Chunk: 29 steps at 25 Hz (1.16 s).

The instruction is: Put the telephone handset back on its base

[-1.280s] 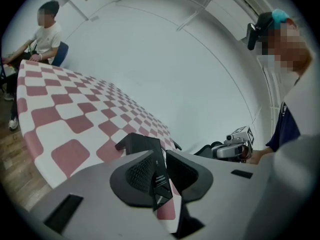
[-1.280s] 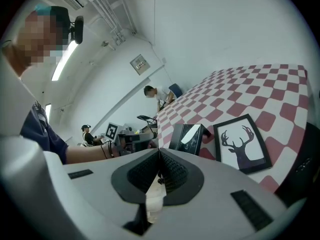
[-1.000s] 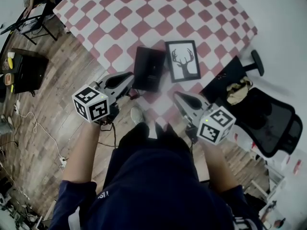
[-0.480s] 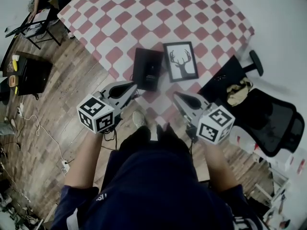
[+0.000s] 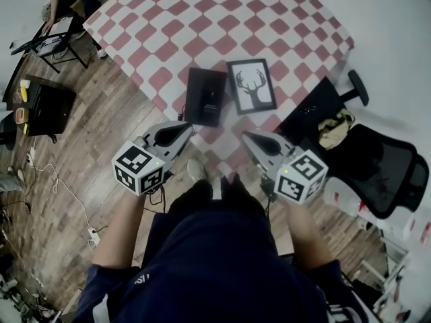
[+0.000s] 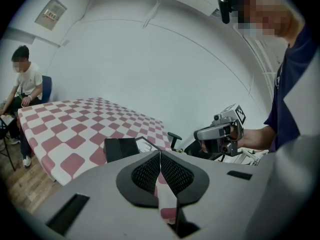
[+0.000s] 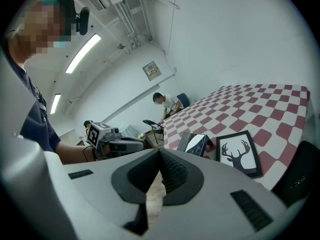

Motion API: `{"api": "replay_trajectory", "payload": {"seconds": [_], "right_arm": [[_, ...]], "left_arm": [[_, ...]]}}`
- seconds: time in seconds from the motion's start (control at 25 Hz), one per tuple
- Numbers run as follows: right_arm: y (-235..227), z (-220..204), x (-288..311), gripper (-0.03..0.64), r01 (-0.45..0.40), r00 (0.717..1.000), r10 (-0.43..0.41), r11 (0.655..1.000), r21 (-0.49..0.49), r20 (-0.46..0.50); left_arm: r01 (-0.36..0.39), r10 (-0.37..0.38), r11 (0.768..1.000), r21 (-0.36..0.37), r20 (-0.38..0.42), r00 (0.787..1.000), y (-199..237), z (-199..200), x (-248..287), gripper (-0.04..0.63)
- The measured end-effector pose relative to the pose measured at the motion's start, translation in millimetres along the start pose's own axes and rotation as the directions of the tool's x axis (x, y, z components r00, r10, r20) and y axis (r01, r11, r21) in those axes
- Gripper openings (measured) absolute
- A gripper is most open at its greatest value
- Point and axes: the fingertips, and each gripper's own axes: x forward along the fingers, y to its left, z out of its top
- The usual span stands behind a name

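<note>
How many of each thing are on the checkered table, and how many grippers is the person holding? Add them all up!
Black box: 1
Deer picture: 1
Grippers, left gripper and right gripper: 2
Total: 4

Cut off: checkered table [image 5: 269, 25] at my view's top edge | Too small: black device [image 5: 207, 97], I cannot make out its parts
</note>
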Motion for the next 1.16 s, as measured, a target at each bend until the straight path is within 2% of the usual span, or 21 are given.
{"api": "replay_trajectory", "payload": {"seconds": [1.16], "right_arm": [[7.2,-11.4,12.2,0.015,-0.020,0.998,0.015,0.998,-0.068,-0.068]], "left_arm": [[-0.030,0.032,0.999,-0.035,0.037,0.999,3.4,2.4,-9.6,0.034]]}}
